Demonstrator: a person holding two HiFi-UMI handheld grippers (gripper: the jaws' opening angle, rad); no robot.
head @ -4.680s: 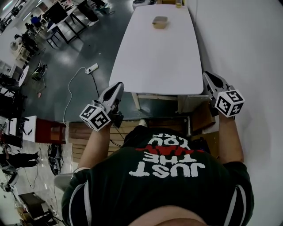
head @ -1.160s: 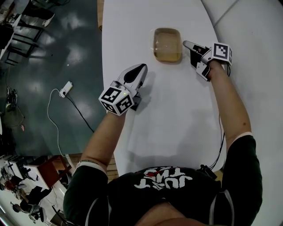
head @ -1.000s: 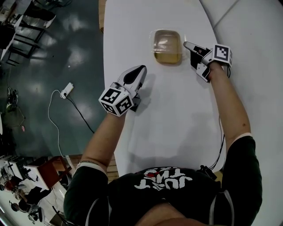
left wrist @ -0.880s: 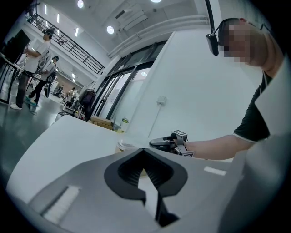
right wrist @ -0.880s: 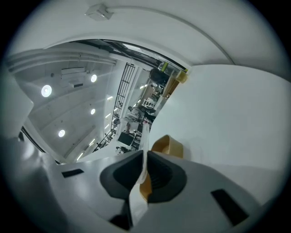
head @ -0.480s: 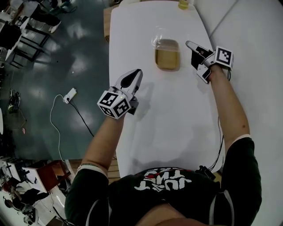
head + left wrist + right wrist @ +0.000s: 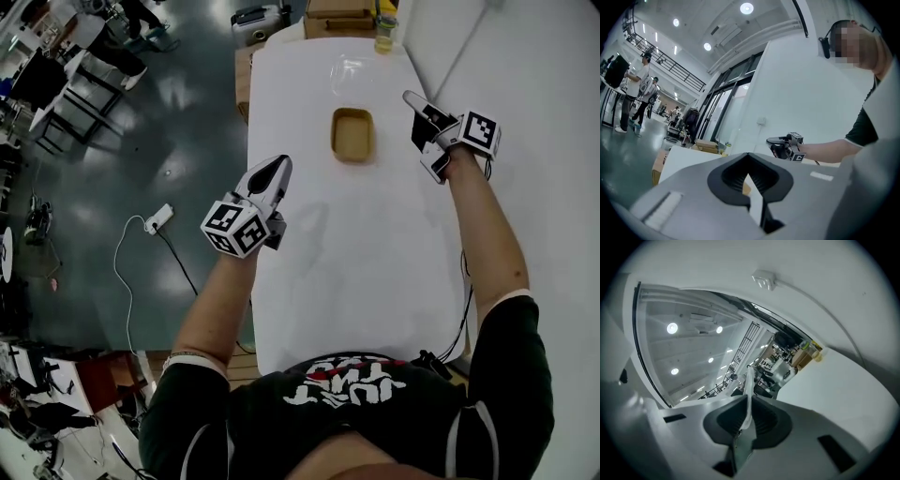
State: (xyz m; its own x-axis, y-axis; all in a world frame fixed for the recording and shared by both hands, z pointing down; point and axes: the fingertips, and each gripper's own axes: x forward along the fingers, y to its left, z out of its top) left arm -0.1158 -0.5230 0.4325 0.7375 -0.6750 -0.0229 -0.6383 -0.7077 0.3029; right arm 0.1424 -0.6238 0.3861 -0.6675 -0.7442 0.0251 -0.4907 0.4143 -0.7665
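While the left gripper (image 7: 278, 164) and right gripper (image 7: 412, 98) hover closed and empty, a brown tray (image 7: 352, 134) lies between them. Its long axis points away from the person, and the right gripper is slightly nearer.

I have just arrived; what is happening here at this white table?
A person stands at the white table with a handheld gripper in each hand. The left gripper is held over the table's left edge and the right gripper over its right side. Both have their jaws together and hold nothing. Between them, slightly farther off, a shallow tan tray lies on the table, and neither gripper touches it. Something clear, perhaps a lid, lies just beyond the tray.
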